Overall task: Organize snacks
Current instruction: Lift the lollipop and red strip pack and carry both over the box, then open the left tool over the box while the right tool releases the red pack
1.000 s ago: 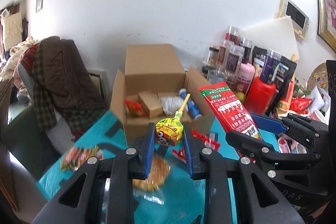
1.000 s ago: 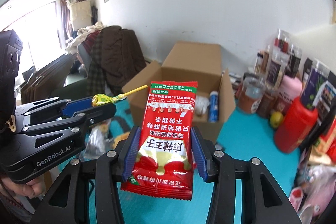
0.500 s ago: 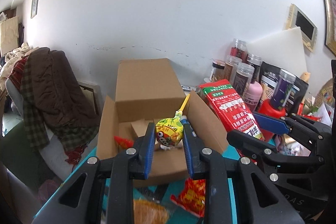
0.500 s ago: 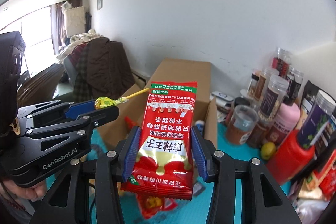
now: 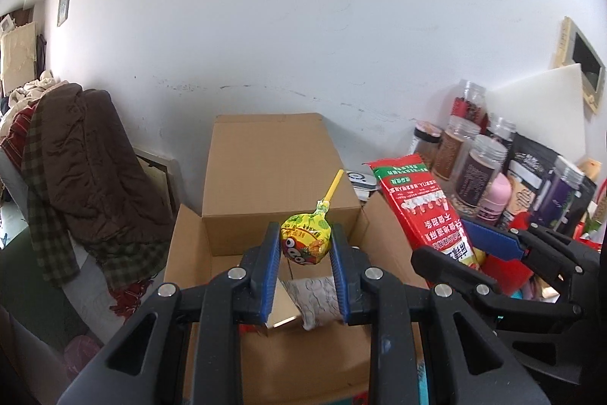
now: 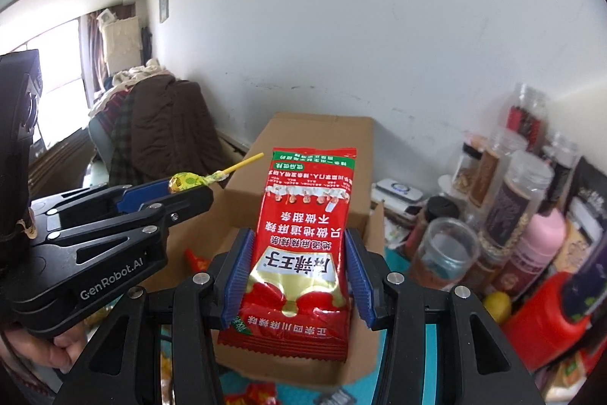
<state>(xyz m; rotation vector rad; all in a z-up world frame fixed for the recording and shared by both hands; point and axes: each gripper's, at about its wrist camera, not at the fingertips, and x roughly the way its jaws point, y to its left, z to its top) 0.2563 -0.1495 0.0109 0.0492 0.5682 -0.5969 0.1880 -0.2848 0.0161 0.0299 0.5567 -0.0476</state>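
Observation:
My left gripper [image 5: 305,245] is shut on a yellow-wrapped lollipop [image 5: 305,242] whose yellow stick points up and away. It hangs over the open cardboard box [image 5: 265,177], where a small carton and a white patterned packet [image 5: 316,298] lie. My right gripper [image 6: 297,253] is shut on a red snack bag [image 6: 303,241] held upright over the box's [image 6: 315,139] near right corner. Each gripper shows in the other's view: the right gripper [image 5: 493,245] with the red bag [image 5: 421,200], the left gripper [image 6: 178,190] with the lollipop [image 6: 187,182].
Jars and bottles [image 5: 481,169] crowd the right side, with a red container [image 6: 546,321] and a pink bottle [image 6: 538,245]. Brown clothing [image 5: 87,169] is piled on a chair at left. Loose red and orange snacks [image 6: 254,395] lie on the teal tabletop. A hand [image 6: 57,348] holds the left gripper.
Both grippers have moved forward toward the wall and now hang over the open box, which looms larger. The snacks on the teal tabletop have slid out of the left wrist view.

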